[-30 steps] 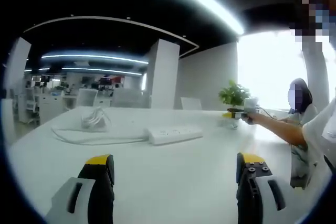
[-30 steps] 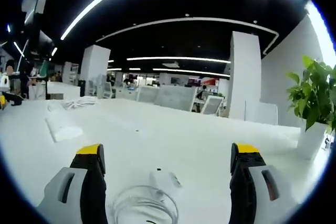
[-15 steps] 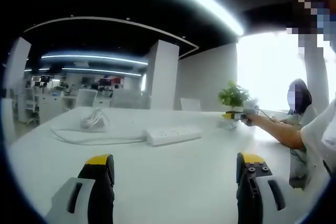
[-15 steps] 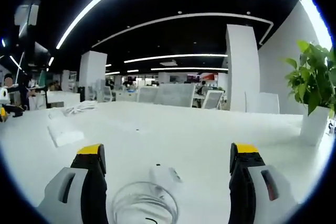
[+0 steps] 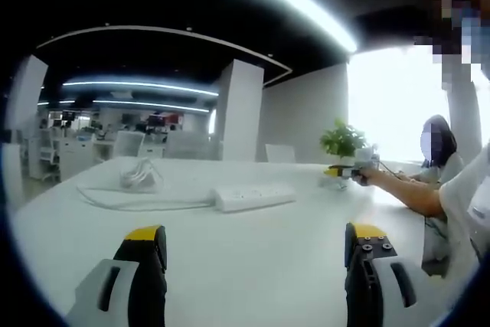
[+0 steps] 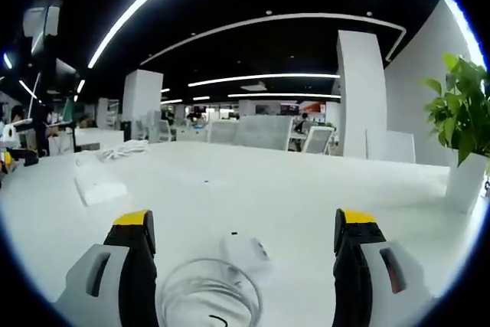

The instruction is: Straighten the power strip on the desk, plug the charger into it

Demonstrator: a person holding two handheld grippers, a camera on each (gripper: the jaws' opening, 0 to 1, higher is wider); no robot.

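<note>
My right gripper (image 6: 239,266) is wide open and holds nothing, and the white charger (image 6: 246,251) with its coil of cable (image 6: 208,302) lies on the desk (image 6: 306,197) right between its jaws. My left gripper (image 5: 253,266) is wide open and empty too, and the power strip (image 5: 254,196) lies farther back on the desk, past the charger, at a slant. I think I am just starting, so next I should reach my left gripper out to turn the strip straight.

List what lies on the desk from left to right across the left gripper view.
Bundled white cable → power strip → potted plant → the right gripper, held out in the person's hand at the right.
</note>
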